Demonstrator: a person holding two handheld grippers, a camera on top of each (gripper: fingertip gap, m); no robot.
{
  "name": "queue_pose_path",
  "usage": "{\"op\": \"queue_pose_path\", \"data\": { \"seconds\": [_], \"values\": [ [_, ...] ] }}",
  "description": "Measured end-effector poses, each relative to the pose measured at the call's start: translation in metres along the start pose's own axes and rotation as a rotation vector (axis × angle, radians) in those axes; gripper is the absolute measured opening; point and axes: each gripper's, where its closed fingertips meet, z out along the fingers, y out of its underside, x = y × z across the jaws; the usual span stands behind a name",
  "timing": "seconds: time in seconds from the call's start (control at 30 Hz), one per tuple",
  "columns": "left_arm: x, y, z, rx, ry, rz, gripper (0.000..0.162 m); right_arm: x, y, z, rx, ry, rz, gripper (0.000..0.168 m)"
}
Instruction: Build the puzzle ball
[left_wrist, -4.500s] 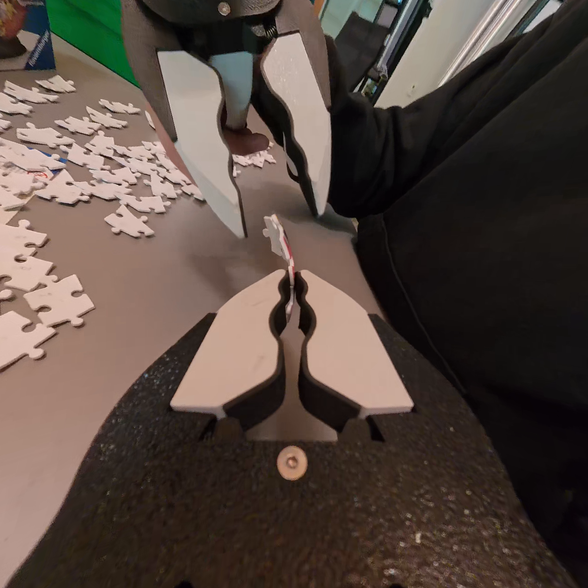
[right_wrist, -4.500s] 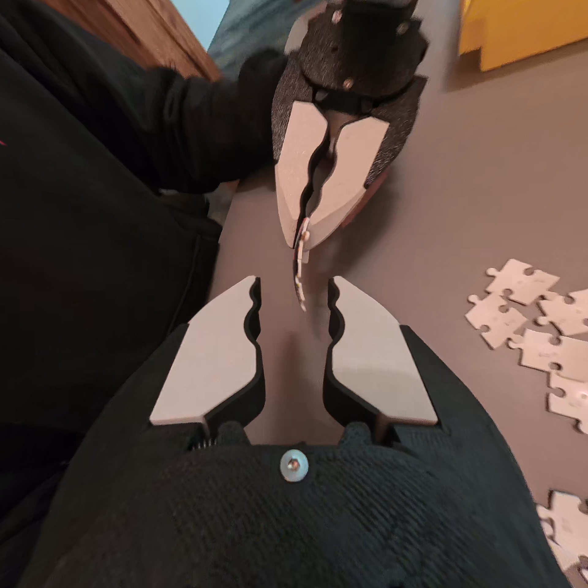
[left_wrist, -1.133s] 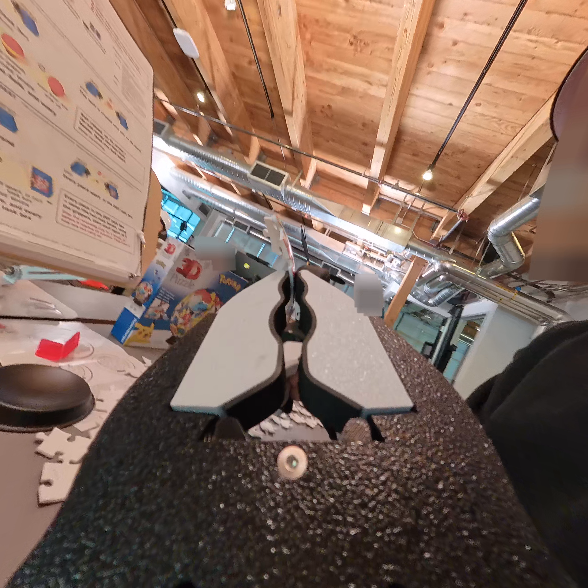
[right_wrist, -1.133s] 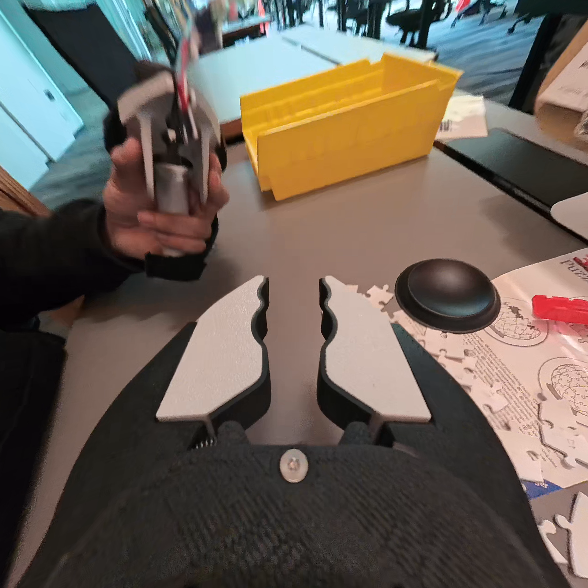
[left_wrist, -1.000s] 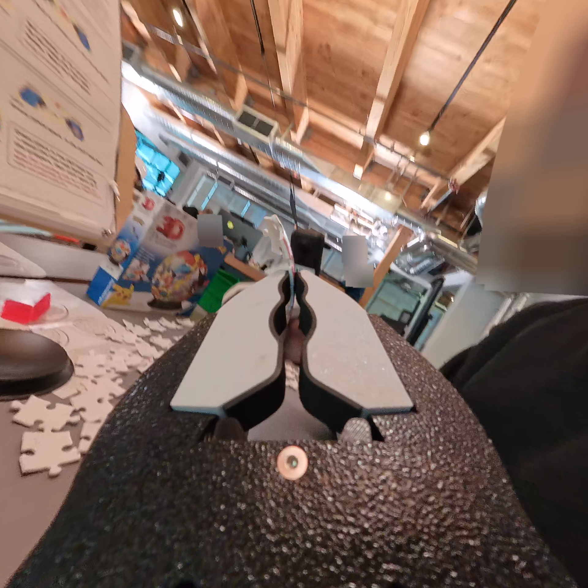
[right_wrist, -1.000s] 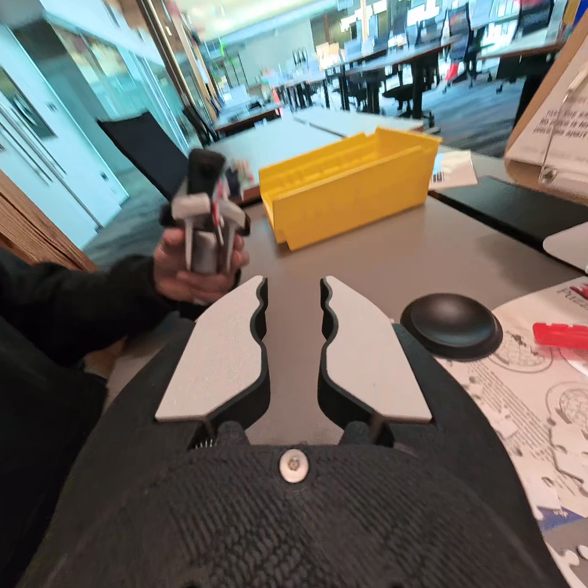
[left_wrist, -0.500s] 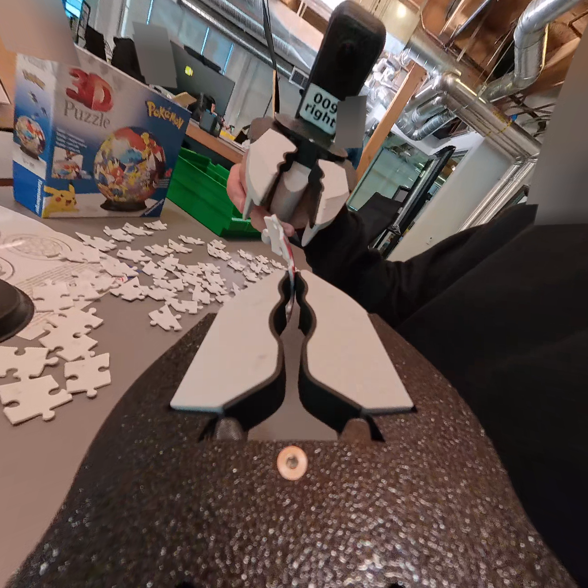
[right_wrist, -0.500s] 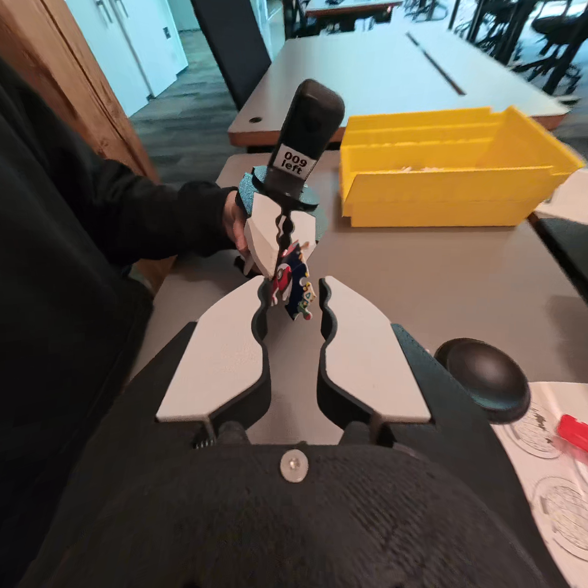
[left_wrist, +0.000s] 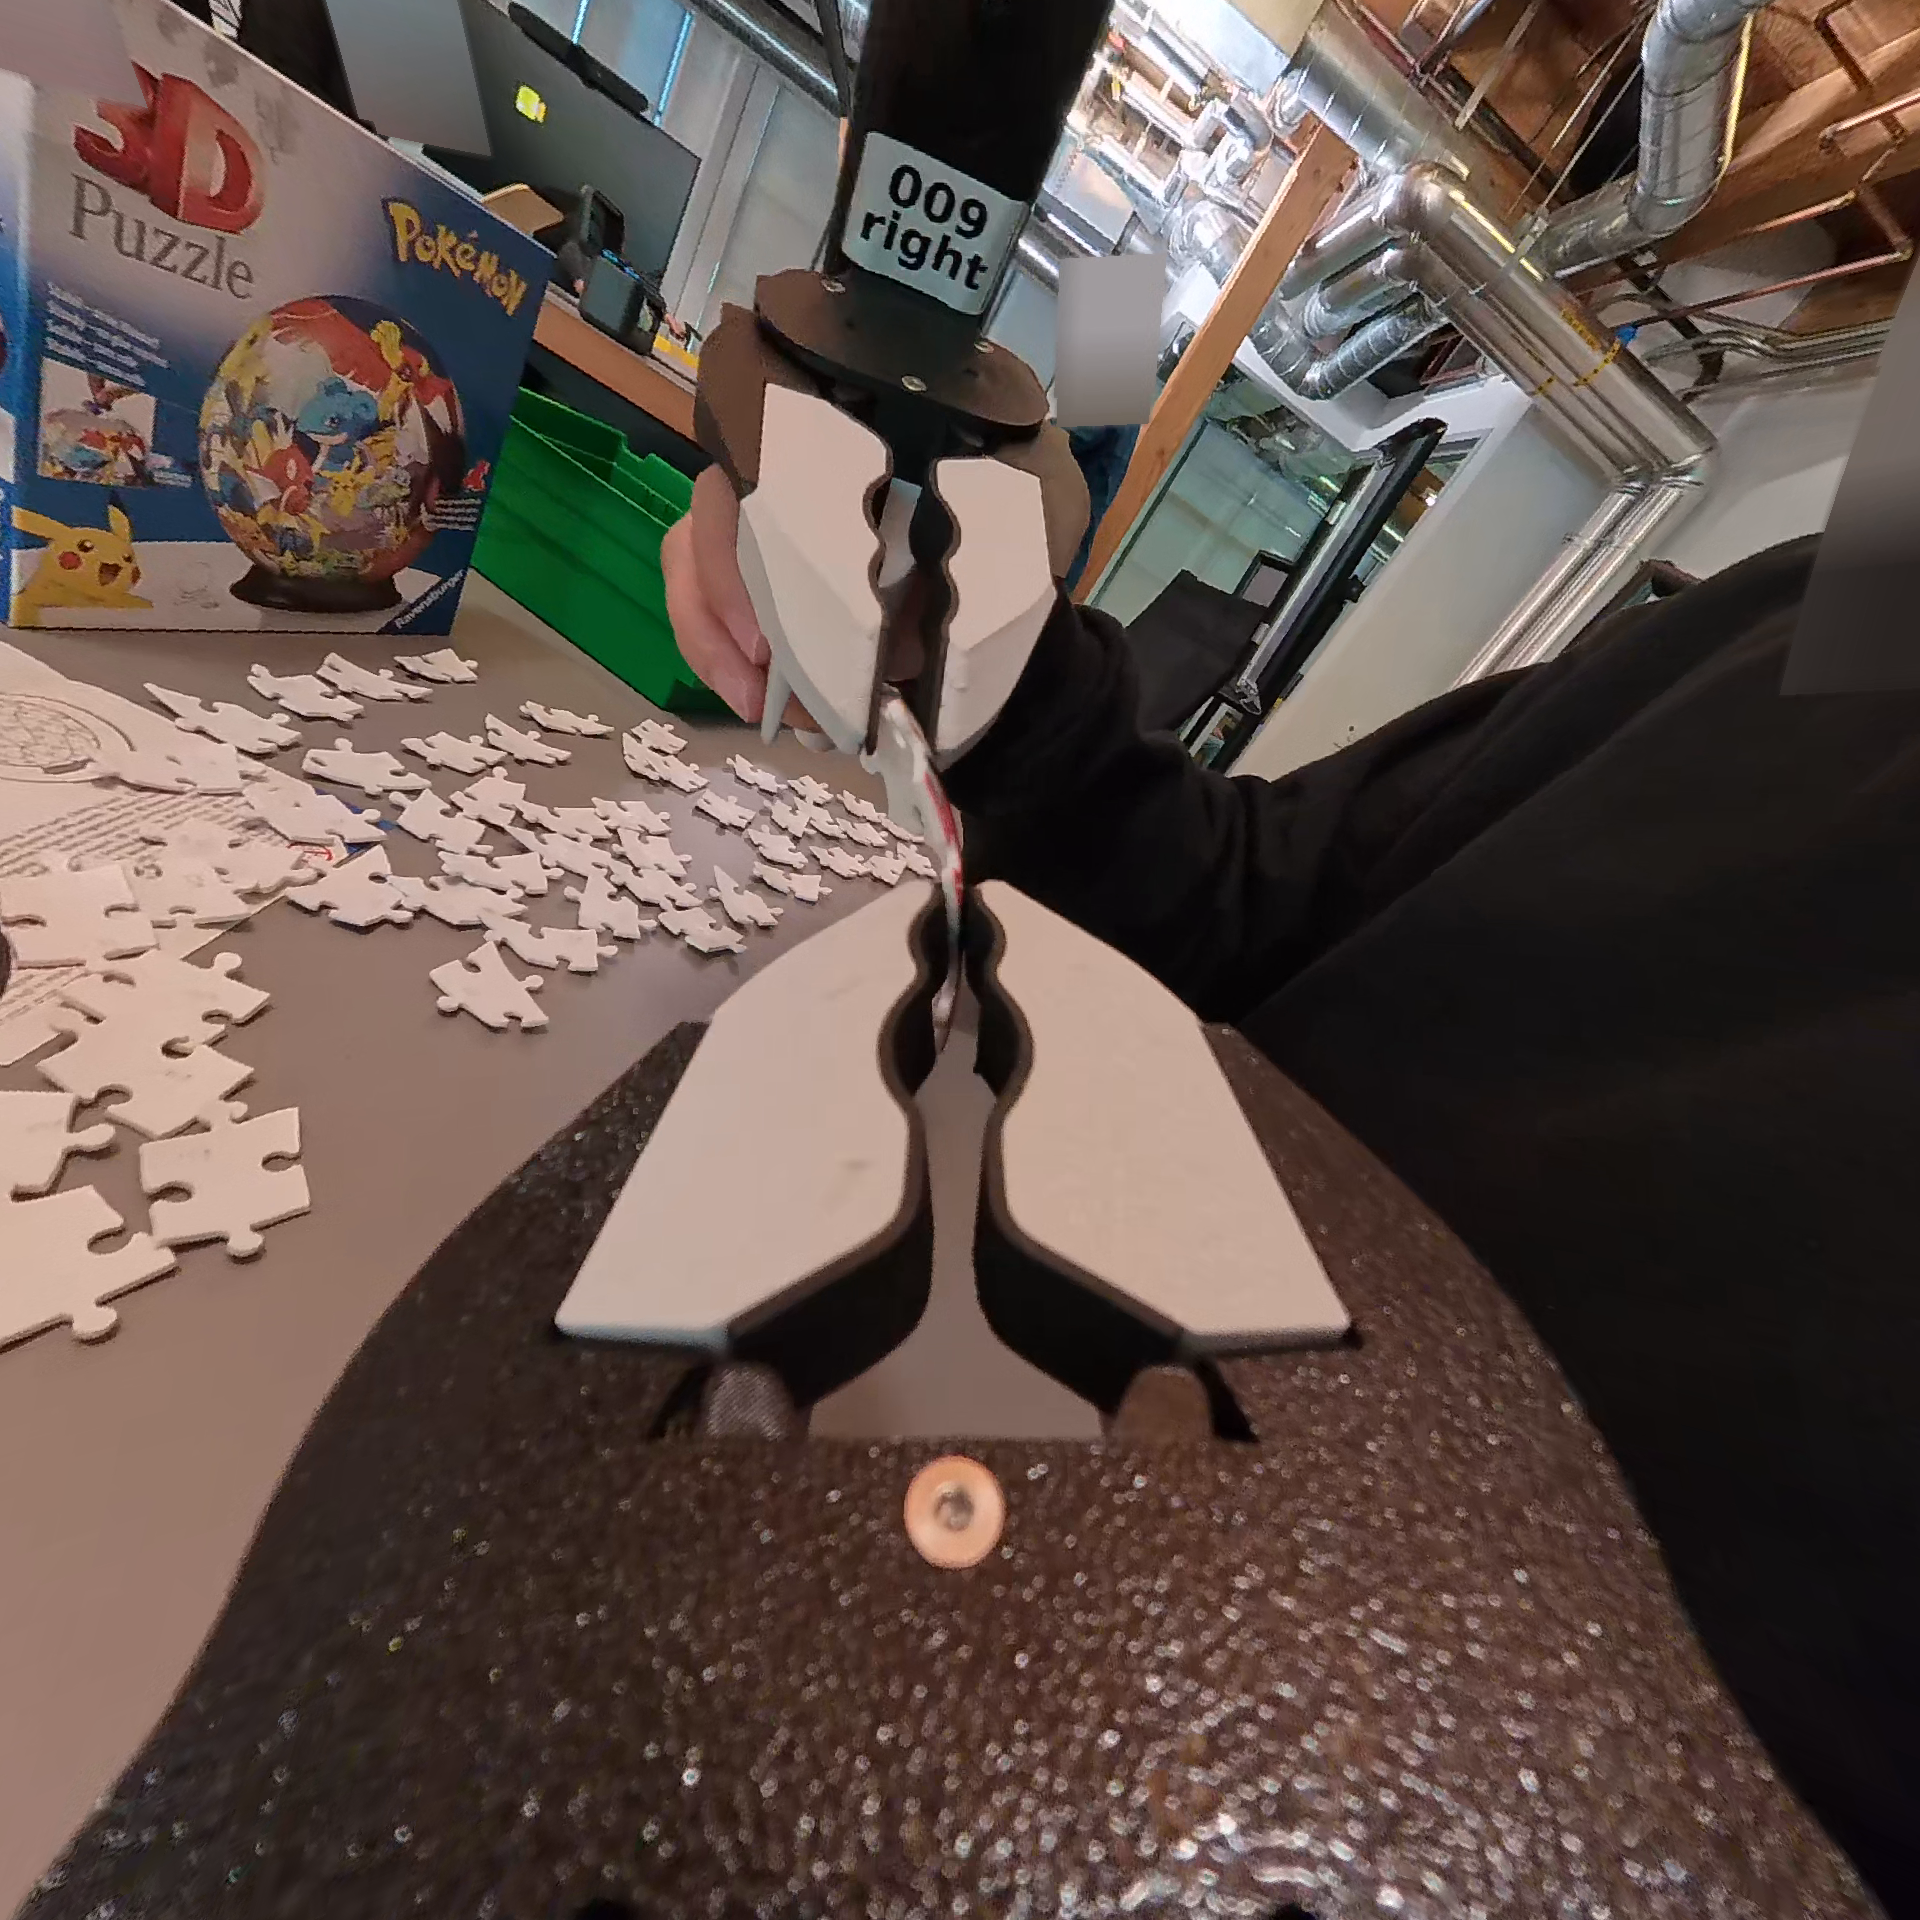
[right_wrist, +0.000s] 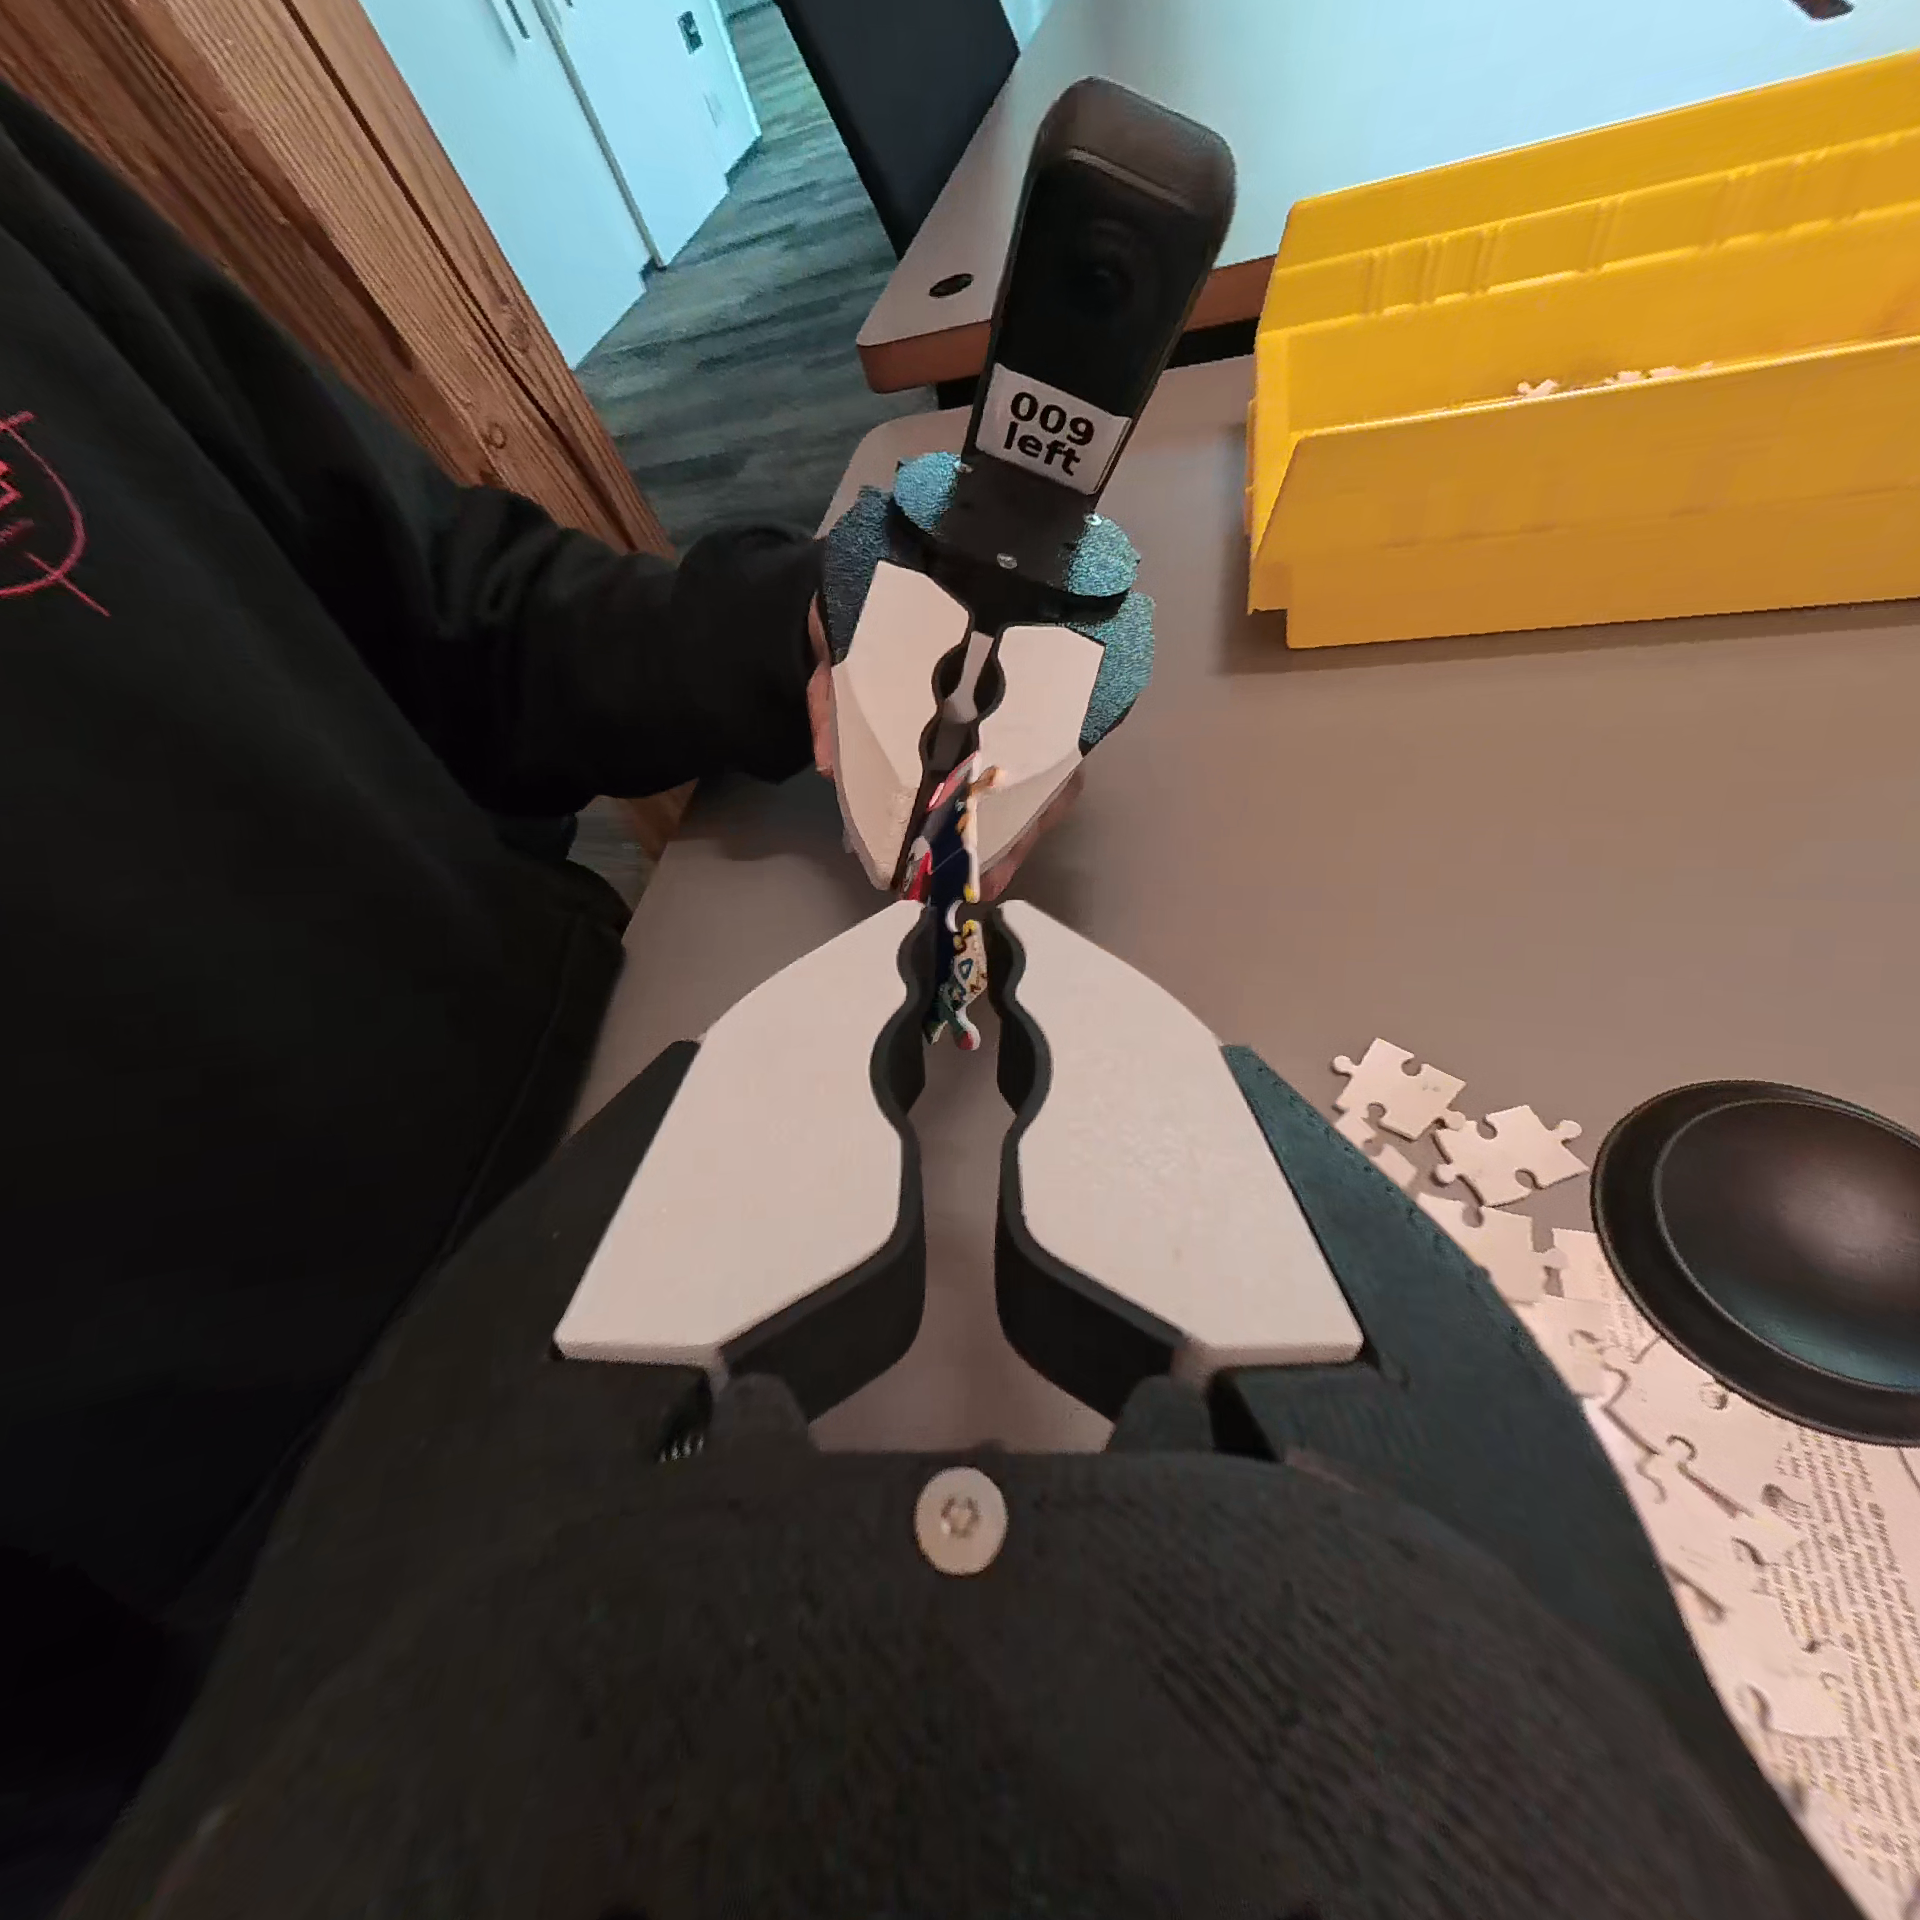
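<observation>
A colourful puzzle piece (left_wrist: 920, 790), white on its back, is held in the air between both grippers above the grey table. My left gripper (left_wrist: 948, 894) is shut on one end of it. My right gripper (right_wrist: 958, 914) faces it from the other side, with its fingers closed in on the other end of the piece (right_wrist: 961, 971). In the left wrist view the right gripper (left_wrist: 899, 743) points down at the piece. In the right wrist view the left gripper (right_wrist: 940, 873) points towards me. Many loose white pieces (left_wrist: 520, 821) lie face down on the table.
A puzzle box (left_wrist: 260, 416) and green bins (left_wrist: 582, 540) stand behind the pieces. A yellow bin (right_wrist: 1558, 520) is at the back, and a black round stand (right_wrist: 1787, 1247) rests on an instruction sheet (right_wrist: 1714, 1558). The person's black sleeves and body sit close by at the table's edge. Only a small space, under 4 cm, lies between the two pairs of fingers.
Both grippers came down from a raised pose and moved together. The right gripper, open half a second ago, has closed its fingers around the free end of the piece the left holds.
</observation>
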Motion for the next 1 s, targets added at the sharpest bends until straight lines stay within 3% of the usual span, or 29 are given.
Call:
{"op": "queue_pose_path", "data": {
  "seconds": [0.23, 1.0],
  "values": [
    [-0.006, 0.005, -0.001, -0.048, -0.047, 0.026, 0.001, -0.002, 0.004, 0.0, -0.004, -0.054, 0.157, 0.004],
    [-0.01, 0.0, -0.004, -0.128, -0.155, 0.187, 0.001, -0.001, -0.002, -0.001, 0.301, -0.316, 0.699, 0.003]
  ]
}}
